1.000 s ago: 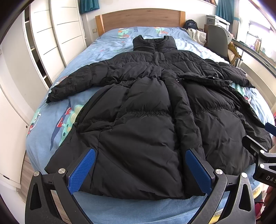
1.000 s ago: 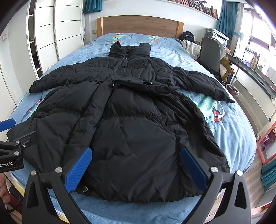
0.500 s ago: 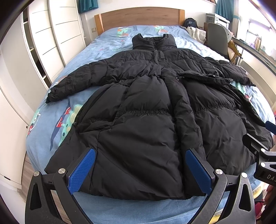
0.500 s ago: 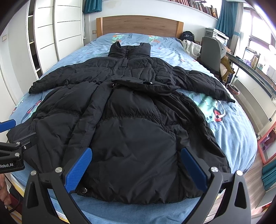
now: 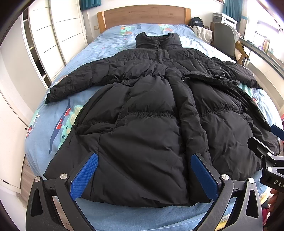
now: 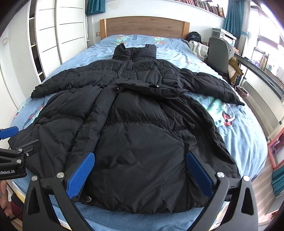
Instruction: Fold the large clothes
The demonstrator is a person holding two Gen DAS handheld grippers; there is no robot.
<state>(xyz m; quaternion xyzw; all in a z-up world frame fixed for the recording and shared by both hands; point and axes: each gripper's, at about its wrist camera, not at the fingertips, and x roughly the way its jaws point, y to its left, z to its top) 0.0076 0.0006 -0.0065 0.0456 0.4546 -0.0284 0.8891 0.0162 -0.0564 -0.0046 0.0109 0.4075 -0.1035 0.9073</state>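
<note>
Blue textured pads on both claws, black frames behind them. Left gripper [image 5: 143, 175] hangs above the hem on the coat's left half, jaws wide, nothing between them. Right gripper [image 6: 140, 175] does the same over the right half, jaws equally wide, also empty. Neither pad touches fabric as far as I can tell.

Black puffer coat [image 5: 150, 124] lies front-up, spread flat along the bed [image 6: 239, 128], collar toward the headboard [image 6: 143, 26], hem at the foot edge nearest the claws. Both sleeves are splayed outward. Left sleeve [image 5: 74, 83] runs toward the wardrobe side, right sleeve [image 6: 213, 87] toward the window side. A loose flap, maybe a belt or a pocket piece, lies across the waist [image 6: 150, 88]; can't tell which.

My read: step 1, no fold made yet, this is the approach. Next move likely needs each claw to close on thick padded cloth, probably hem corners or sleeves, then carry it inward. Fill is bulky and the shell looks slick, so the bite should be deep or it may slip out.

Surface: soft blue cartoon-print sheet, it will give under pressure. Room: white wardrobe [image 5: 58, 35] on the left, grey chair [image 6: 218, 53] and cluttered desk on the right, teal curtains [image 6: 232, 16] beyond.
</note>
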